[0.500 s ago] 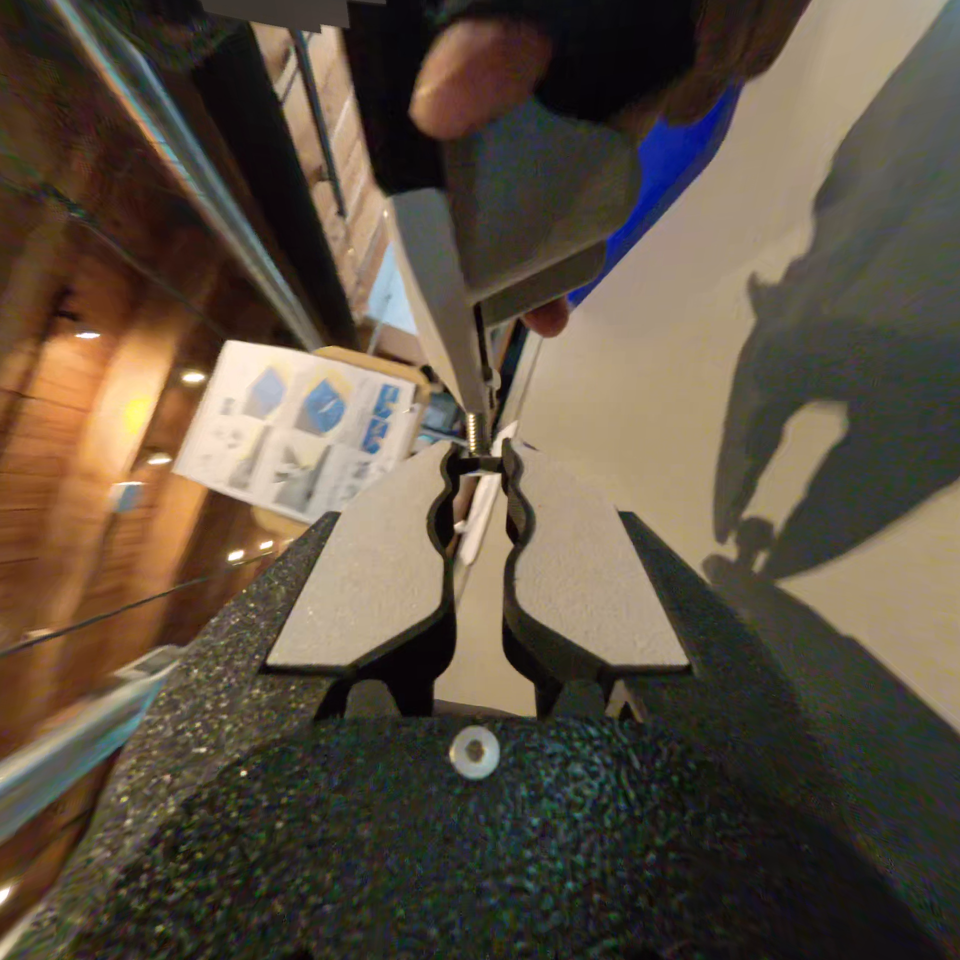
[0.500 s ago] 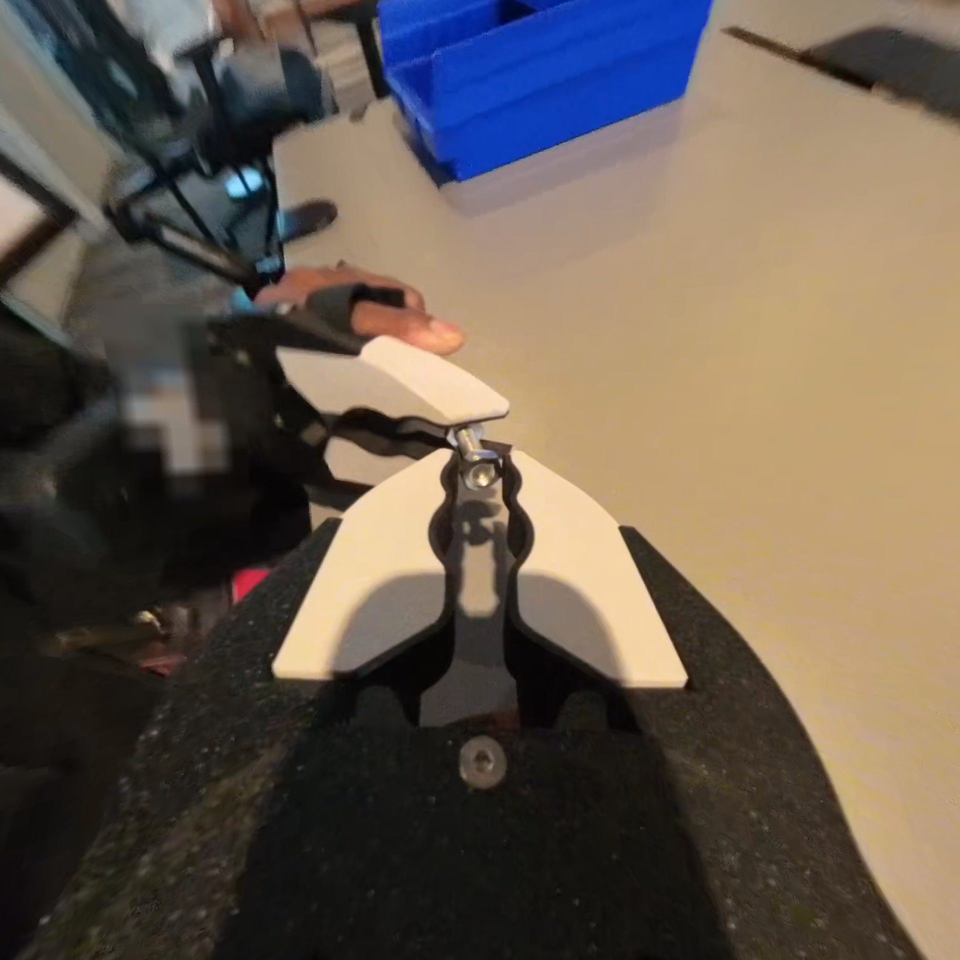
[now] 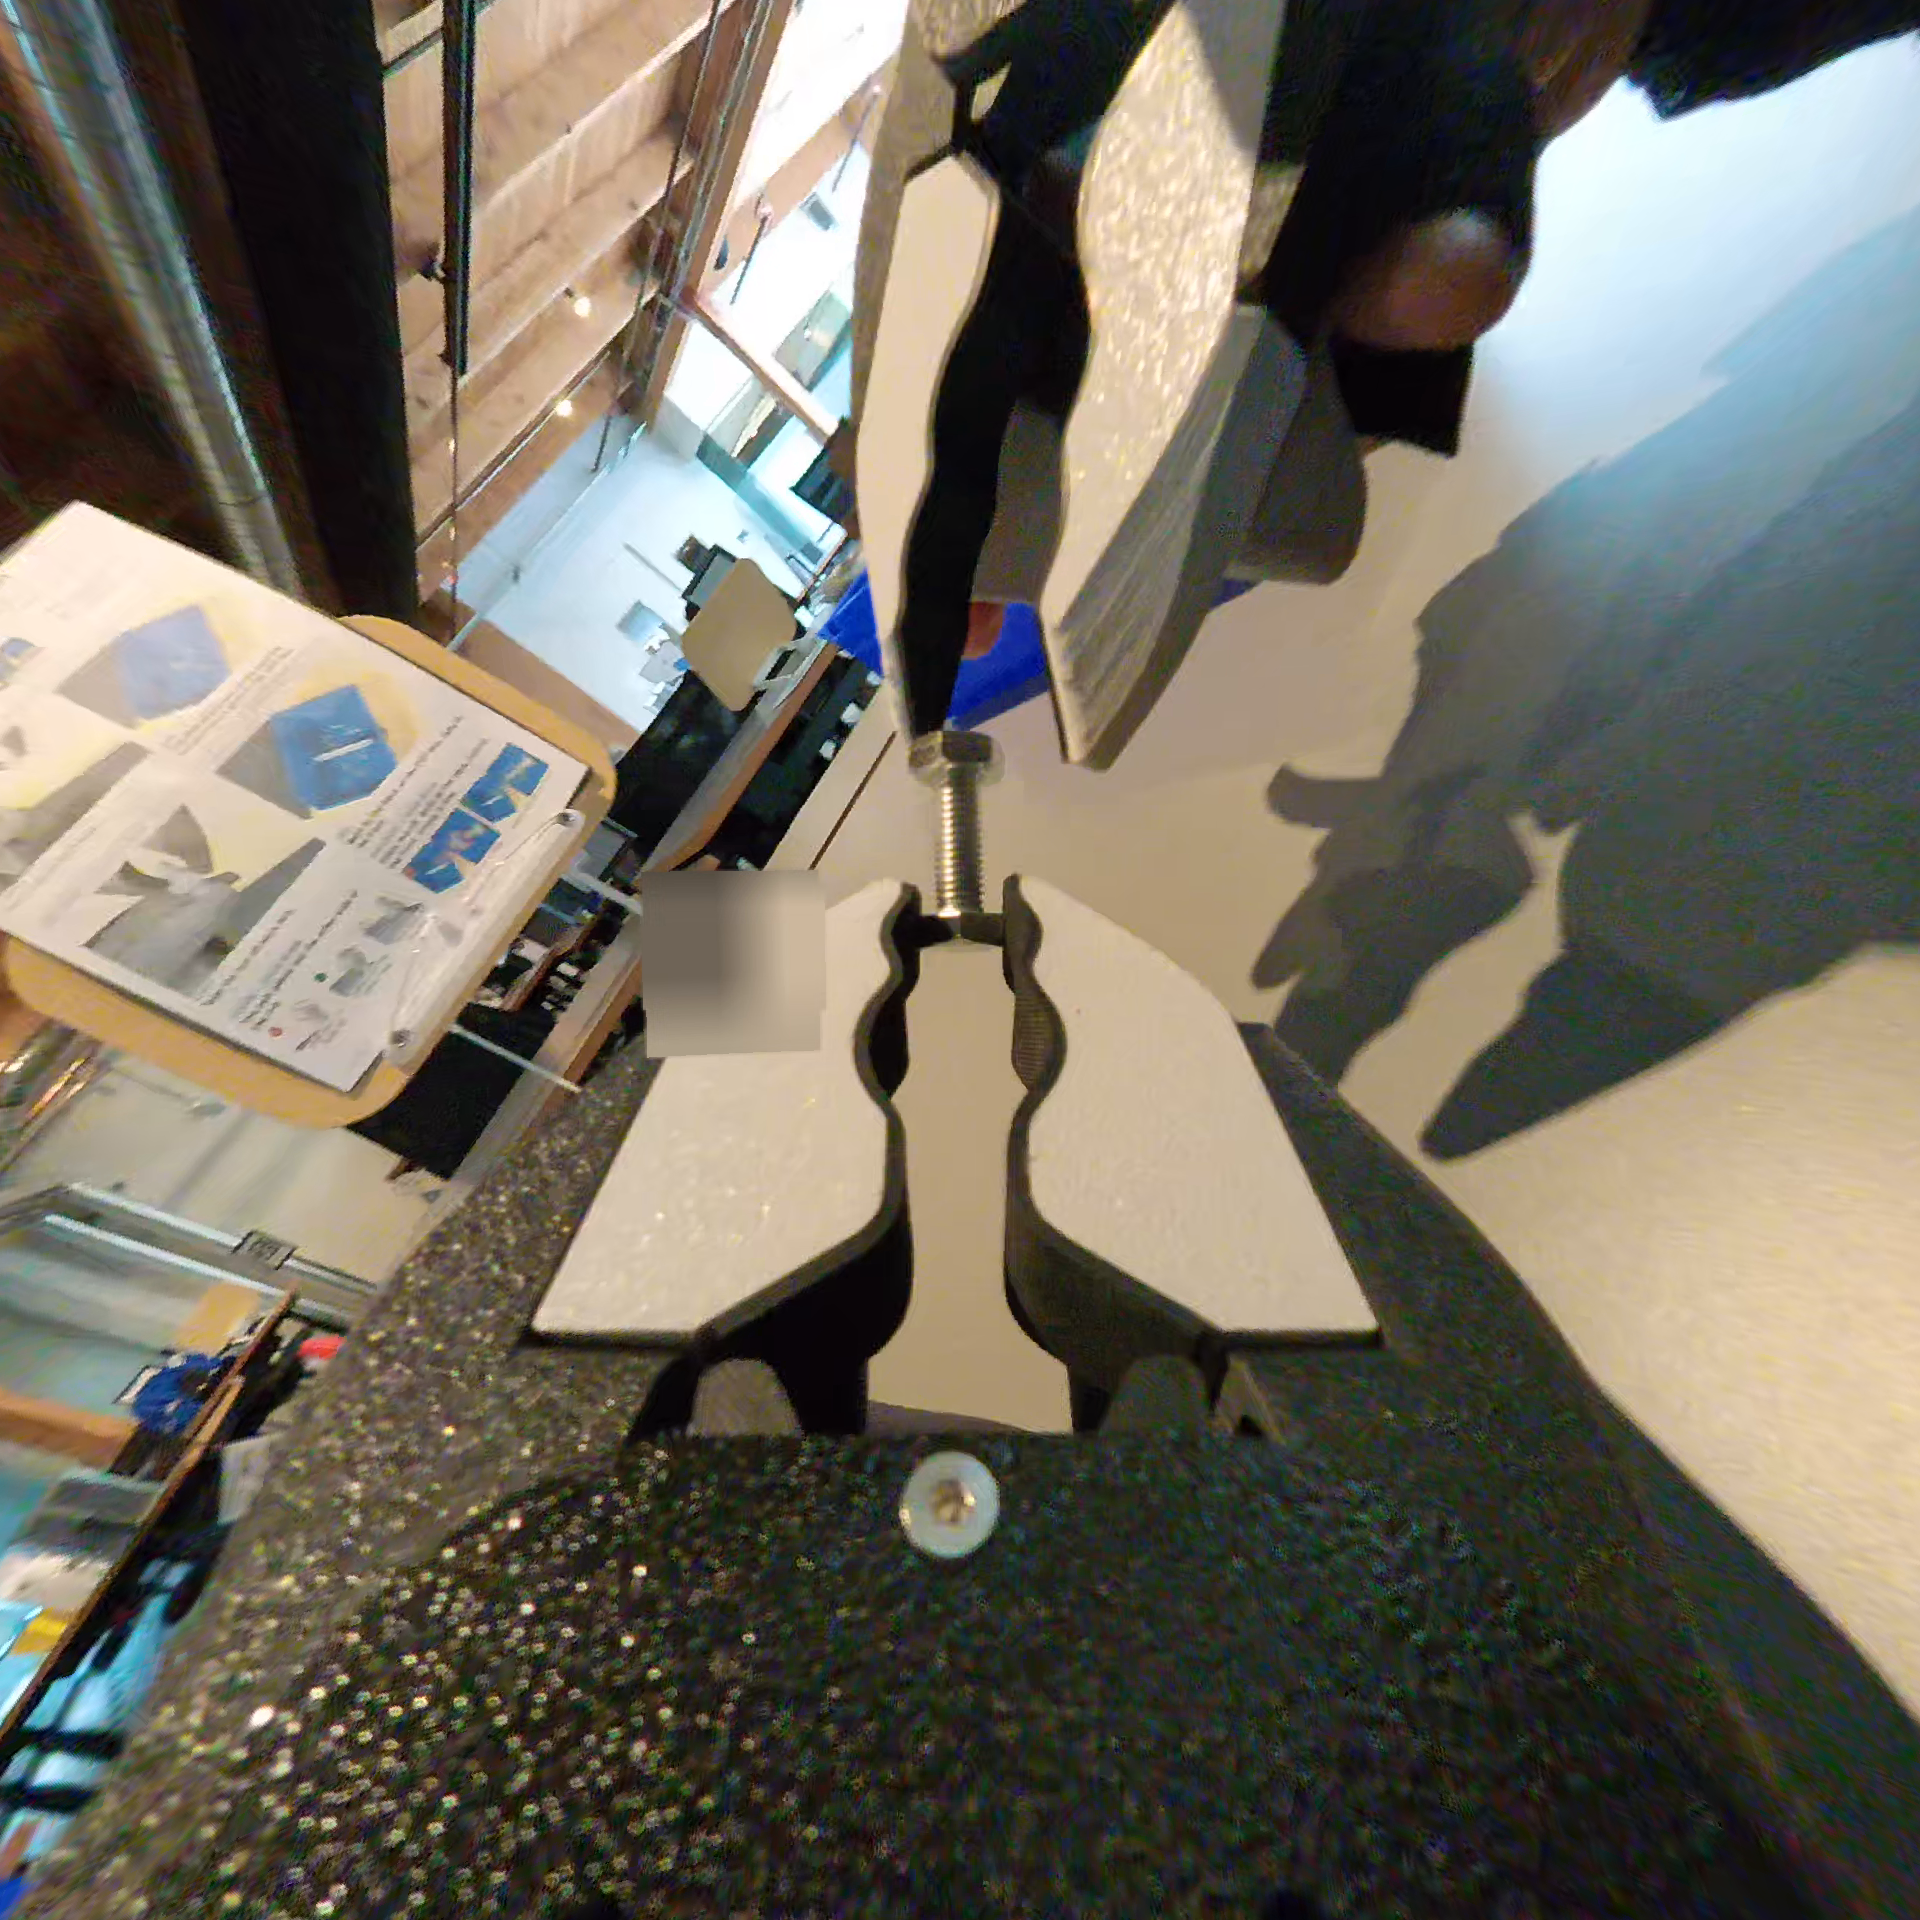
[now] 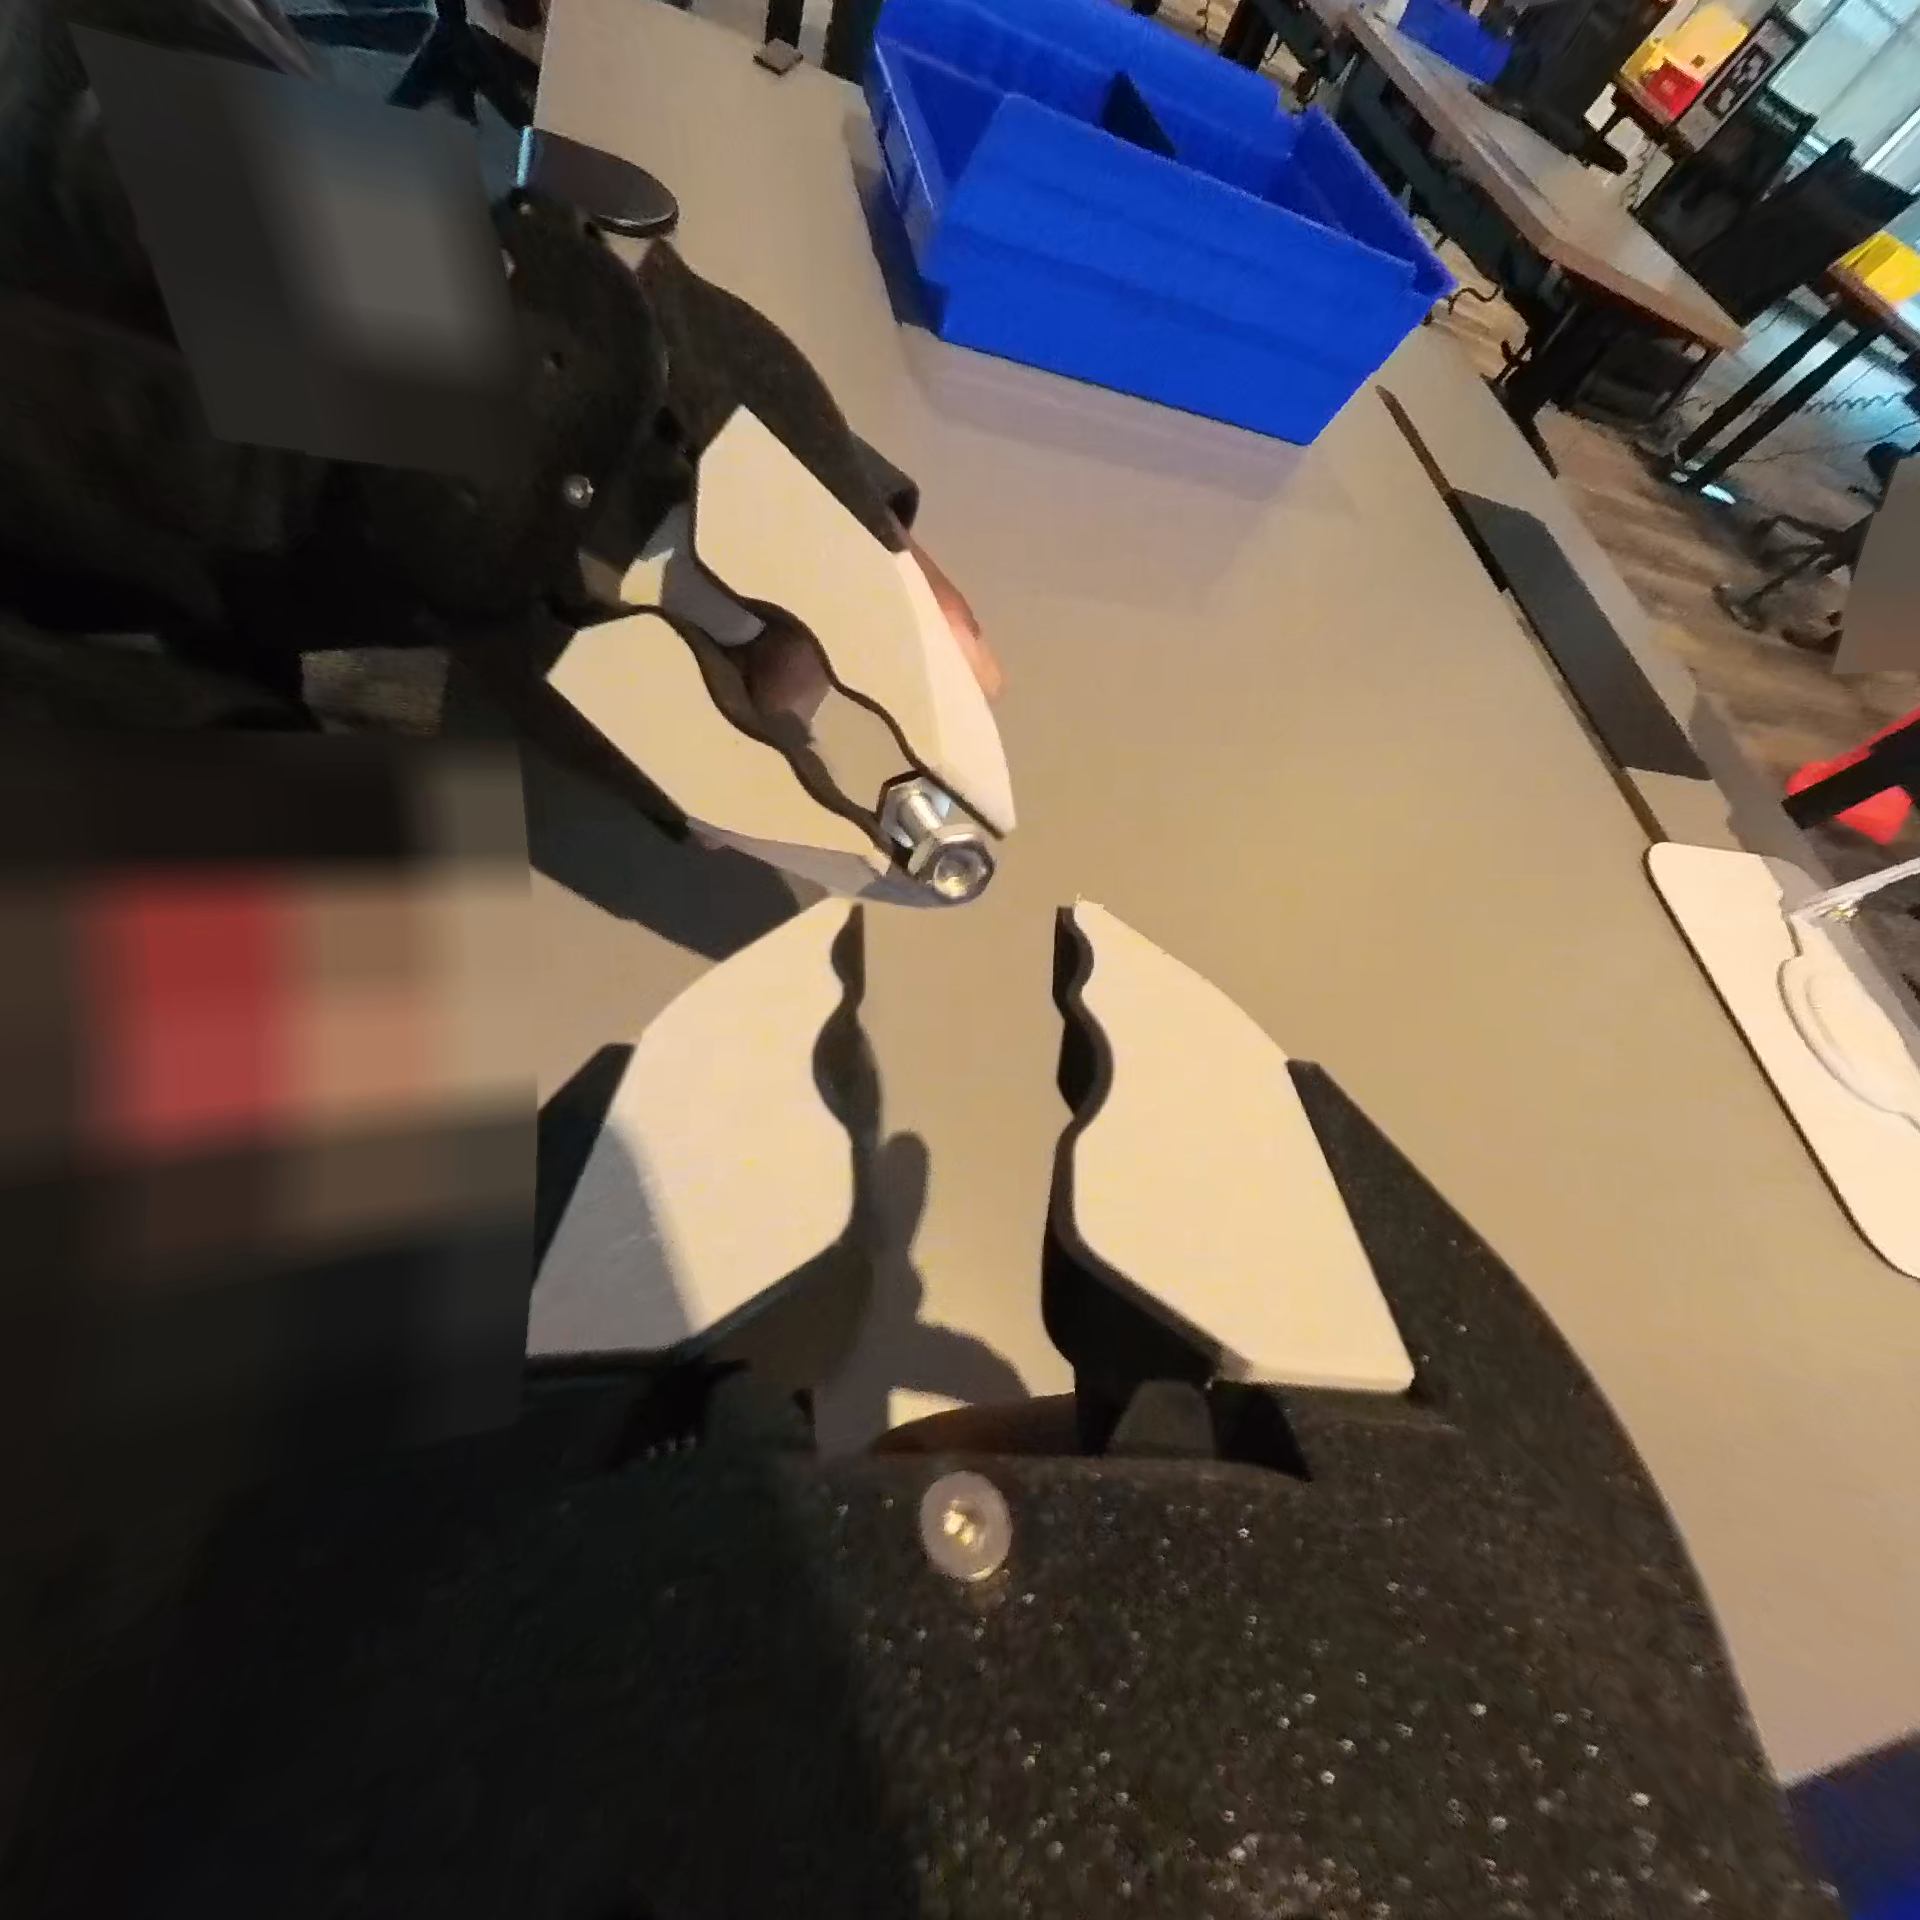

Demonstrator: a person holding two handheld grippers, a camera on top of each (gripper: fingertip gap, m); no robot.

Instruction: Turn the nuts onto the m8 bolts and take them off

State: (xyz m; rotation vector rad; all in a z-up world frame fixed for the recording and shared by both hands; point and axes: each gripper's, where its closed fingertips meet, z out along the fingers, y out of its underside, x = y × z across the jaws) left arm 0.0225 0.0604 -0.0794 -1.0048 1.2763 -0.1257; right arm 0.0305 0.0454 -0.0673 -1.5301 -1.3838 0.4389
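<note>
M8 bolt [image 3: 958, 854]: silver, threaded, held in the air above the worktop [image 4: 1299, 727], clear of it. Its head is pinched at the tips of the left gripper [image 3: 960, 923], shank pointing straight away along the fingers.

Worktop: pale grey, with sharp shadows of both tools on its right part.

Blue bin [image 4: 1143, 239]: at the far side of the worktop, well apart from the bolt.

Right gripper [image 4: 961, 914]: fingers spread, nothing between them, tips just beside the bolt's free end.

Nut [image 3: 954, 750]: silver hexagon, threaded on the far end of the bolt. Whether the right gripper's tip touches it cannot be told.
</note>
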